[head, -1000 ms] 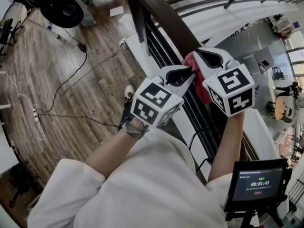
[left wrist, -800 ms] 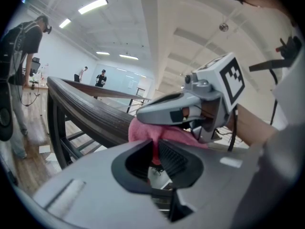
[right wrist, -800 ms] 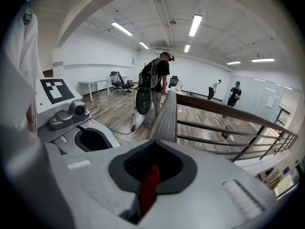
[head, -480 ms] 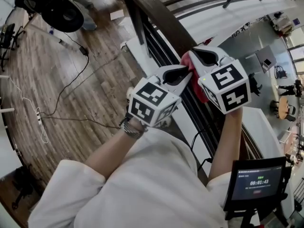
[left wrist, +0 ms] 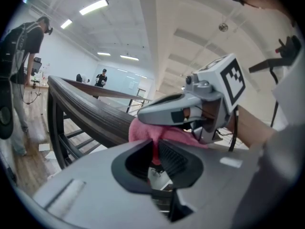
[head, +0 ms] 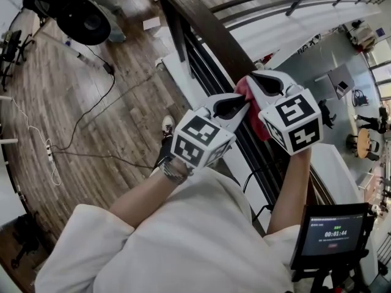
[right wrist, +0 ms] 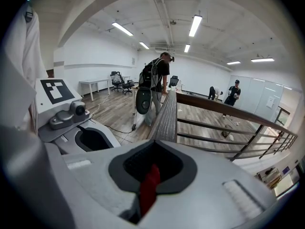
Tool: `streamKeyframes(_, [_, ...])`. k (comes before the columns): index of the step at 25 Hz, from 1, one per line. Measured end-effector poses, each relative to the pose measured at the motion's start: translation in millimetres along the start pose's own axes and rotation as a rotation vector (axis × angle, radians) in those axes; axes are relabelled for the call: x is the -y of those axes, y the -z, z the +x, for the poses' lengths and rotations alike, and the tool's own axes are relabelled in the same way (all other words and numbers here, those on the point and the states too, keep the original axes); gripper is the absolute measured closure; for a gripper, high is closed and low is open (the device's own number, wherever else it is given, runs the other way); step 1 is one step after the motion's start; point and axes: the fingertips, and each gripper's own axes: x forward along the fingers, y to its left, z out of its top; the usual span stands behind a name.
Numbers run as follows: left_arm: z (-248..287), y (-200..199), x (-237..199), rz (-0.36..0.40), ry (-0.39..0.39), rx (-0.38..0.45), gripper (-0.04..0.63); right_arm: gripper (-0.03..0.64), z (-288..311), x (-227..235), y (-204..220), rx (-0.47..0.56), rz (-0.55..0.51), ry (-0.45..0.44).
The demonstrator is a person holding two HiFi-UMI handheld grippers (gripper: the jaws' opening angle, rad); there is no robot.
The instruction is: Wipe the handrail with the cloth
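The left gripper and the right gripper sit side by side at the dark wooden handrail, each closed on the red cloth, which is bunched between them and lies over the top of the rail. In the left gripper view a pink-red fold is pinched between the jaws just beside the rail. In the right gripper view the shut jaws nip a narrow red strip, with the rail running away ahead
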Motion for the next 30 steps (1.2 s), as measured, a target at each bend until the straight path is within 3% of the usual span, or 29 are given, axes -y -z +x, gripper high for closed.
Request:
streamKeyframes(5, [-1,-4,2,0.036,-0.017,0.034,0.549,0.613,0,-1,3,-0.003,0.004,0.004])
streamKeyframes(11, [2,-3,8,0.052,0.068,0.002,0.549,0.612,0,6,0,-0.019,0.008,0.015])
streamKeyframes(21, [0,-7,-9,0.052,0.112,-0.002,0.548,0.613,16,11,-10,-0.023,0.025,0.028])
streamKeyframes(30, [3,-14,-52,0.023,0.112,0.015,0.548,0.612,56,23,-25,-0.038,0.033,0.031])
